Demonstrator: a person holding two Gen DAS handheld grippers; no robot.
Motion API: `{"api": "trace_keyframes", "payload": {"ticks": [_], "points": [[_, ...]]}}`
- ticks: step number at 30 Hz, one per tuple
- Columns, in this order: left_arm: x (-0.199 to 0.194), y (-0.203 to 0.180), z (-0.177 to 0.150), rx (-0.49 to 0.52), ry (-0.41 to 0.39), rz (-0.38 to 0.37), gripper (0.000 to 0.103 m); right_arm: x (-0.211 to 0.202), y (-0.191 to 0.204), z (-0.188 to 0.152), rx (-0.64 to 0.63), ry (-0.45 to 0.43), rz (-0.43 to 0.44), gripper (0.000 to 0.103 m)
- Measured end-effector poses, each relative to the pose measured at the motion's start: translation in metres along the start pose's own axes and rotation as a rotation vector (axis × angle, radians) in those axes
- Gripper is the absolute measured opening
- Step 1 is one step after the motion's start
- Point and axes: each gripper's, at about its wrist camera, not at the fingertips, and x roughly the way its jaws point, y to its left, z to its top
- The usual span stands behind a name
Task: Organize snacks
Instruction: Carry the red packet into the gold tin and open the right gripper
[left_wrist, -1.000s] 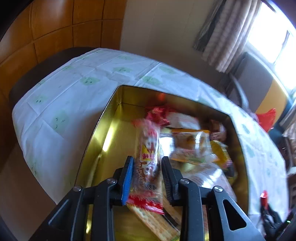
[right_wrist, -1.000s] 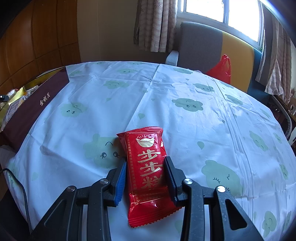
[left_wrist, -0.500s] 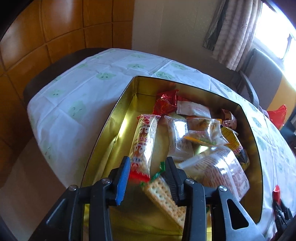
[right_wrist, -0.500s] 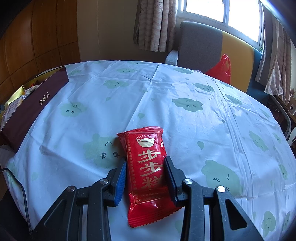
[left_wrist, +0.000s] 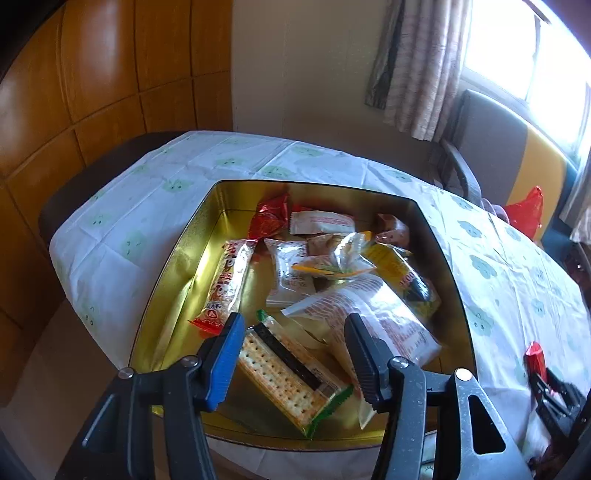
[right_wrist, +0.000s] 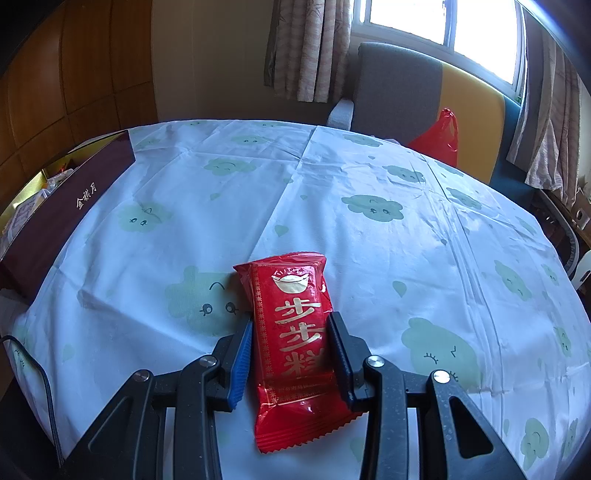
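**Two grippers at a snack table: one over an open tin, one gripping a red packet**

The left wrist view looks down into a gold-lined tin (left_wrist: 173, 266) crowded with wrapped snacks. The left gripper (left_wrist: 293, 328) hovers above the tin's near end; its jaws are opening and nothing is pinched between them. Seen through the gap, lying on the tin floor below, is a cracker packet (left_wrist: 291, 373) with a green edge. To the left of the gripper tip lies a long red-and-white snack bar (left_wrist: 227, 280), apart from both fingers. A large clear bag with red print (left_wrist: 373, 314) sits behind the right finger, which hides part of it. Farther back are a crinkled red wrapper (left_wrist: 269, 218), a white packet (left_wrist: 321, 222) and a yellow packet (left_wrist: 397, 267).

Only the right wrist view shows the open stretch of table, covered by a white tablecloth (right_wrist: 369, 240) printed with pale green cartoon clouds. There the right gripper (right_wrist: 290, 341) has its jaws closed on the sides of a red packet with gold characters (right_wrist: 291, 325), which rests flat on the cloth. At this view's far left the tin appears from outside as a dark maroon wall with gold lettering.

Beyond the table stand a grey and yellow chair (right_wrist: 406, 88), a red plastic bag (right_wrist: 441, 138), curtains (right_wrist: 310, 48) and a bright window. In the left wrist view, the right gripper is only a dark shape at the lower right edge.
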Motion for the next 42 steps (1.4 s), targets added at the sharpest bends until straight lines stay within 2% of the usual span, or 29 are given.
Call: {"api": "trace_keyframes", "payload": {"ticks": [11,20,29,32,36,42], "points": [[-0.001,-0.007,-0.014,0.016,0.025,-0.013,0.061,0.000,0.000,0.000,-0.001,0.002,-0.003,0.039],[-0.005,-0.006,-0.017,0.040,-0.005,0.014,0.067,0.001,0.001,0.001,-0.007,0.019,-0.015,0.039],[-0.009,0.002,-0.017,0.036,-0.030,0.041,0.069,0.004,0.003,0.010,0.002,0.088,-0.031,0.038],[-0.010,0.006,-0.017,0.034,-0.042,0.053,0.069,-0.001,0.001,0.019,0.055,0.104,0.029,0.038],[-0.011,0.013,-0.015,0.015,-0.052,0.066,0.069,-0.015,0.013,0.036,0.071,0.079,0.112,0.038],[-0.017,0.039,-0.009,-0.029,-0.079,0.122,0.069,-0.038,0.071,0.069,-0.020,0.053,0.294,0.038]]}}
